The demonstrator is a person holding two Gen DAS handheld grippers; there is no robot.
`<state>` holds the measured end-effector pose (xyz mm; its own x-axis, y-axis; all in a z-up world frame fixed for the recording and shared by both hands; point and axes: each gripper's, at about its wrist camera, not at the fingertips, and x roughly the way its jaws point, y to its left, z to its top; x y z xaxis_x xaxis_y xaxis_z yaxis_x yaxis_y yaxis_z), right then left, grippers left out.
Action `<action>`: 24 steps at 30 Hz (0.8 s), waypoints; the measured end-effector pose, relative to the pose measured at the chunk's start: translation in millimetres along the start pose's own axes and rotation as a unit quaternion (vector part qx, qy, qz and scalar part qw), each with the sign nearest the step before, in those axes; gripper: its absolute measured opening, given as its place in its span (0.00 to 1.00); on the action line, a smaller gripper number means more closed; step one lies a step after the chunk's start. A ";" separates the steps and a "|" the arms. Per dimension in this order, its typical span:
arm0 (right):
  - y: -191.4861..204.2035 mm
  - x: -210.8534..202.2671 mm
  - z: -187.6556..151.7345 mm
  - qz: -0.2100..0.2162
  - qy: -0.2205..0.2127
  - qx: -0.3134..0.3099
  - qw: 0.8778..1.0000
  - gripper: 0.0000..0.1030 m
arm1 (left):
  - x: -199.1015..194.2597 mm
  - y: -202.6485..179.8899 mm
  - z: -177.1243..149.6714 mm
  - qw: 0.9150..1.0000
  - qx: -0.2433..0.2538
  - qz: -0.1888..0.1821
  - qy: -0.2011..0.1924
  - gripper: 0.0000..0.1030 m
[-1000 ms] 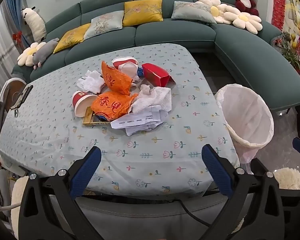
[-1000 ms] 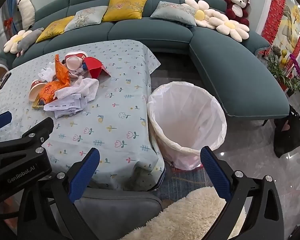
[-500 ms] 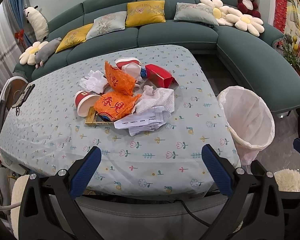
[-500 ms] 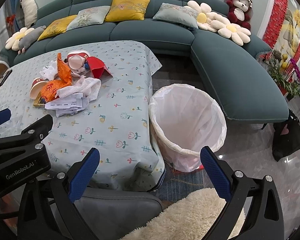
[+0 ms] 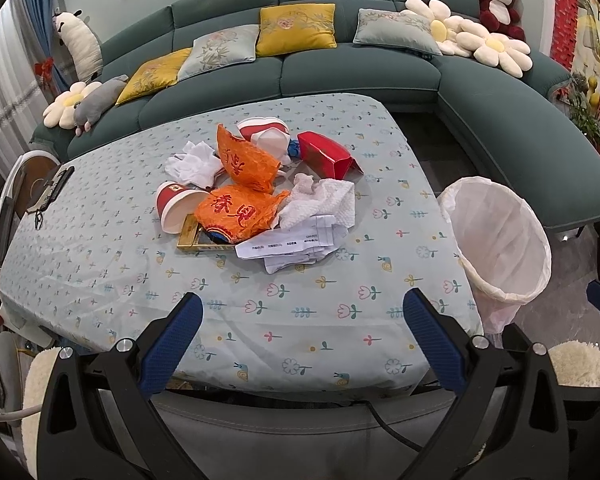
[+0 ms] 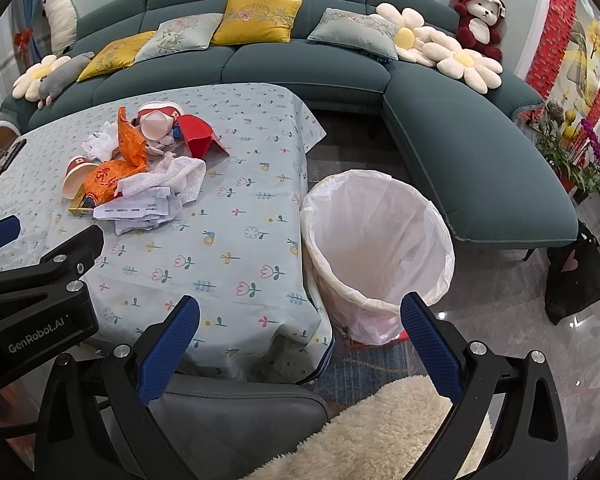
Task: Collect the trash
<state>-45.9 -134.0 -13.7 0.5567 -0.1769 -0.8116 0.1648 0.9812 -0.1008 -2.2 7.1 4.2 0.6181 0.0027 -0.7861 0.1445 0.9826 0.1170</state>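
Observation:
A pile of trash lies mid-table: orange wrappers [image 5: 242, 208], a red paper cup [image 5: 176, 206], white tissues [image 5: 320, 200], printed paper slips [image 5: 292, 246], a red carton [image 5: 326, 154] and a gold box [image 5: 196, 236]. The pile also shows in the right wrist view [image 6: 140, 176]. A bin with a white liner [image 5: 500, 236] [image 6: 376, 240] stands on the floor at the table's right edge. My left gripper [image 5: 300, 320] is open and empty over the table's near edge. My right gripper [image 6: 296, 320] is open and empty, near the table's front right corner and the bin.
The table [image 5: 100, 248] has a flowered cloth. A phone and keys [image 5: 50, 194] lie at its left edge. A green sofa [image 5: 360, 76] with cushions wraps the back and right. A grey chair with a fleece cover [image 6: 360, 432] is below the grippers.
Both views have shifted slightly; the table and pile sit a little lower and closer in the frames. Both grippers stay open and nothing on the table has moved.

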 end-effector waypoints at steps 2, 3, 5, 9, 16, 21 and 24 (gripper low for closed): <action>0.4 -0.9 0.2 0.000 -0.001 0.000 1.000 0.93 | -0.3 0.4 -0.1 1.000 0.000 0.002 -0.001 0.93; 1.0 -1.5 0.5 0.001 -0.002 0.000 1.000 0.93 | -0.8 1.2 -0.1 1.000 0.000 0.002 -0.002 0.93; 2.3 -2.5 1.2 0.001 -0.003 -0.001 1.000 0.93 | -2.0 2.6 -0.8 1.000 -0.002 0.003 -0.002 0.93; 3.7 -2.4 -0.8 0.002 -0.004 -0.003 1.000 0.93 | -1.8 3.6 -0.7 1.000 -0.004 0.002 -0.001 0.93; 4.8 -2.9 -0.6 0.001 -0.004 -0.003 1.000 0.93 | -1.9 4.0 -0.9 1.000 -0.005 0.002 -0.001 0.93; 5.1 -3.3 -0.4 0.000 -0.005 -0.004 1.000 0.93 | -3.6 3.9 -0.8 1.000 -0.003 0.002 -0.004 0.93; 5.0 -3.5 -0.3 0.000 -0.005 -0.004 1.000 0.93 | -5.0 4.0 -0.2 1.000 -0.002 0.002 -0.006 0.93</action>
<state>-47.2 -128.4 -11.5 0.5652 -0.1785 -0.8054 0.1579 0.9817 -0.1067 -4.9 11.1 8.5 0.6275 0.0045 -0.7786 0.1390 0.9833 0.1177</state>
